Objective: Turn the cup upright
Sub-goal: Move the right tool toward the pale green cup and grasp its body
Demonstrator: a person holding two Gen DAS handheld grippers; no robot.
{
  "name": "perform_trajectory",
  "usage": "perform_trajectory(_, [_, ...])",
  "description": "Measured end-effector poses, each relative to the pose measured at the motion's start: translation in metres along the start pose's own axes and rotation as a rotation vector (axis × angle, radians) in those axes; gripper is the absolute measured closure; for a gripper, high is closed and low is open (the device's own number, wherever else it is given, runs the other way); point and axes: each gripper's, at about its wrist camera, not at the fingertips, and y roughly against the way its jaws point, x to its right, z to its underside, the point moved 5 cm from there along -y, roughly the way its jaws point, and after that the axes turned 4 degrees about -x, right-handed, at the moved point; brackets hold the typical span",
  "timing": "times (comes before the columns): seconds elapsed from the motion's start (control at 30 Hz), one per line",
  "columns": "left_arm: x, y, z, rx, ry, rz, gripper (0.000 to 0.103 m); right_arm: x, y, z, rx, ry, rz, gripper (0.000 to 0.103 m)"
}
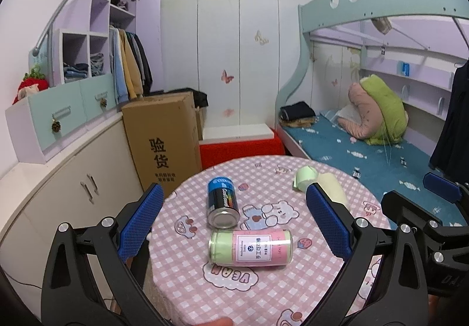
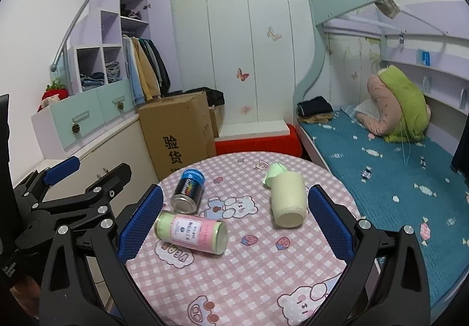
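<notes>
Now your cup (image 2: 288, 199) lies tipped over, right of centre on the table (image 2: 263, 267).
Your left gripper (image 1: 234, 223) and right gripper (image 2: 234, 223) both gape wide, holding nothing.

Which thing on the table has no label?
The cream cup, lying beside the right gripper. The blue can and pink jar both have labels.

round table (image 2: 263, 273) with pink checked bear cloth | pale cup (image 2: 288, 199) lies on its side, far right | green paper bit (image 2: 274, 175) touches the cup | blue-black can (image 2: 187, 191) lies down, far left | pink-green can (image 2: 192, 232) lies down, just in front of it
</notes>
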Motion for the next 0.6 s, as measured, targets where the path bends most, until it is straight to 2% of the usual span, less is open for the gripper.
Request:
perform_trajectory(0.27, [0.031,-0.061,0.007,-0.146,-0.015,0.036,0.005,0.049,-0.038,0.011,-0.073,-0.072,0.059,0.007])
perform_trajectory(0.5, [0.077,-0.123,0.023,-0.286,-0.049,0.087,0.005,0.118,-0.066,0.025,-0.129,-0.184,0.182,0.007])
perform_trajectory(0.6, [0.102,-0.149,0.029,-0.350,-0.049,0.135,0.005,0.143,-0.075,0.030,-0.139,-0.216,0.221,0.007])
